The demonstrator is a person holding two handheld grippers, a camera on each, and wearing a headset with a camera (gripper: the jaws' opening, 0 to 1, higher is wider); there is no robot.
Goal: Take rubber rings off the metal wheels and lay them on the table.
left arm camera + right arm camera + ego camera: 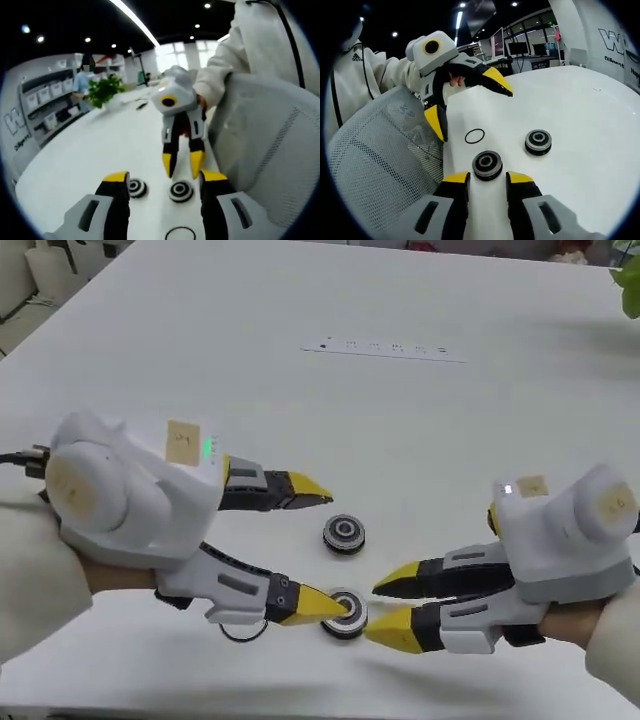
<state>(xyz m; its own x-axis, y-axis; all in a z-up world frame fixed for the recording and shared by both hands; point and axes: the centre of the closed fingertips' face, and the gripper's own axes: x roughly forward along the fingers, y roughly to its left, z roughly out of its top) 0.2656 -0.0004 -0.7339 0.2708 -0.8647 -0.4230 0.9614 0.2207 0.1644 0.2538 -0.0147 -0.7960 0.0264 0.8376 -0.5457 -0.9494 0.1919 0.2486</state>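
One rubber ring (474,136) is laid on the worktop (300,420), beside the left claw (330,554). The near wheel (345,612) and far wheel (344,534) are judged outstanding. The left claw is spread wide, the right claw (374,610) narrow; nothing is held.

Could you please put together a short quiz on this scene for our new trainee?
1. True or false: a loose rubber ring already lies on the table.
2. How many metal wheels are on the table? A one; B two; C four.
3. Fill in: the jaws of the left tool are ____ (open or shut).

Key: 1 true; 2 B; 3 open.
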